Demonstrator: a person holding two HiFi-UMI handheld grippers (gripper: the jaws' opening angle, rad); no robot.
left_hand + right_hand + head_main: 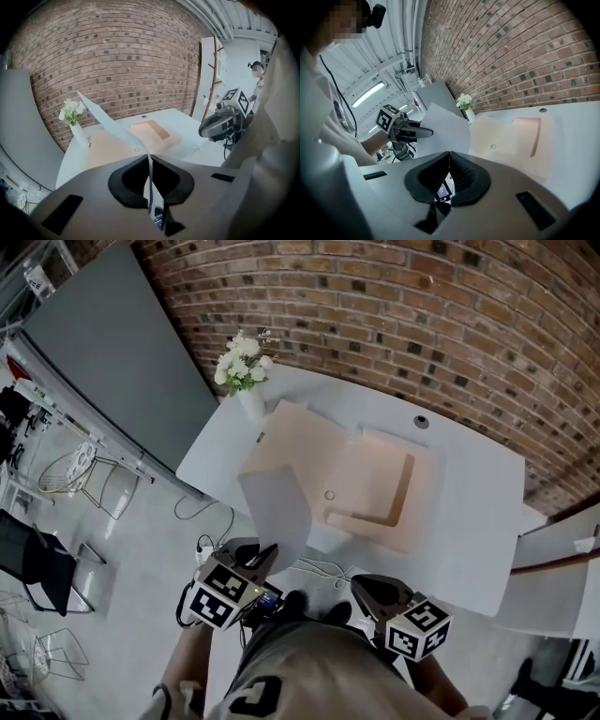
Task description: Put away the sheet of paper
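Sheet of paper (275,507) clamped at near edge in left hand-held gripper (262,557), long axis pointed far, over bench (469,512). Open box (375,488) far-right of sheet. Right hand-held gripper (364,587) closed, empty.

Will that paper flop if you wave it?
Probably floppy: the sheet of paper, pinched at one edge by the left gripper, bends as it rises. It looks thin and light, so quick moves could make it flutter.
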